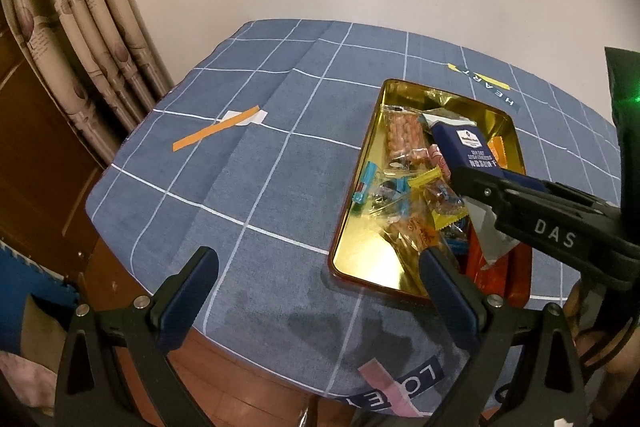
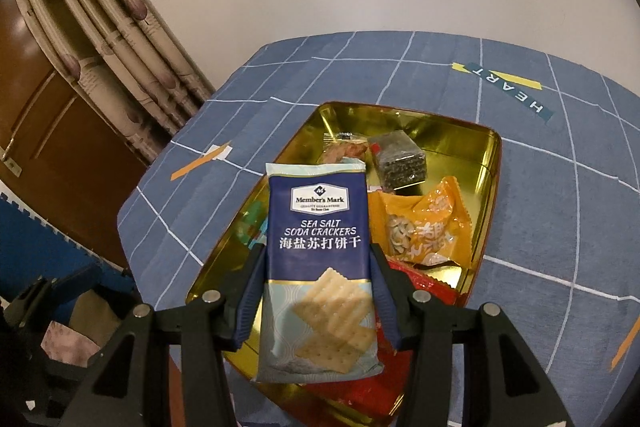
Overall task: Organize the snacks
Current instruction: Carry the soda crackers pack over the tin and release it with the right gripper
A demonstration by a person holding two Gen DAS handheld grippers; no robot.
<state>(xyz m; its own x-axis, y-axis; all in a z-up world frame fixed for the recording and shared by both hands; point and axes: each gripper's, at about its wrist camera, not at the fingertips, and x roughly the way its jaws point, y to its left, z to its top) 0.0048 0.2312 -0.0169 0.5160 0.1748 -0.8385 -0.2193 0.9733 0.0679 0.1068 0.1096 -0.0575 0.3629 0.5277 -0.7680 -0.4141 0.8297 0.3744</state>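
A gold tin tray (image 1: 360,203) (image 2: 486,155) with a red rim sits on the blue checked tablecloth and holds several wrapped snacks. My right gripper (image 2: 318,255) is shut on a blue Member's Mark soda cracker pack (image 2: 320,259) and holds it over the tray; the pack also shows in the left wrist view (image 1: 468,147). My left gripper (image 1: 320,267) is open and empty, low over the near edge of the table, left of the tray. An orange snack bag (image 2: 424,227) and a dark bar (image 2: 396,159) lie in the tray.
The tablecloth (image 1: 248,163) carries an orange tape strip (image 1: 216,133) at the left and "HEART" lettering (image 1: 486,83) behind the tray. Curtains (image 1: 80,27) and a wooden door stand at the left. The table edge drops off near me.
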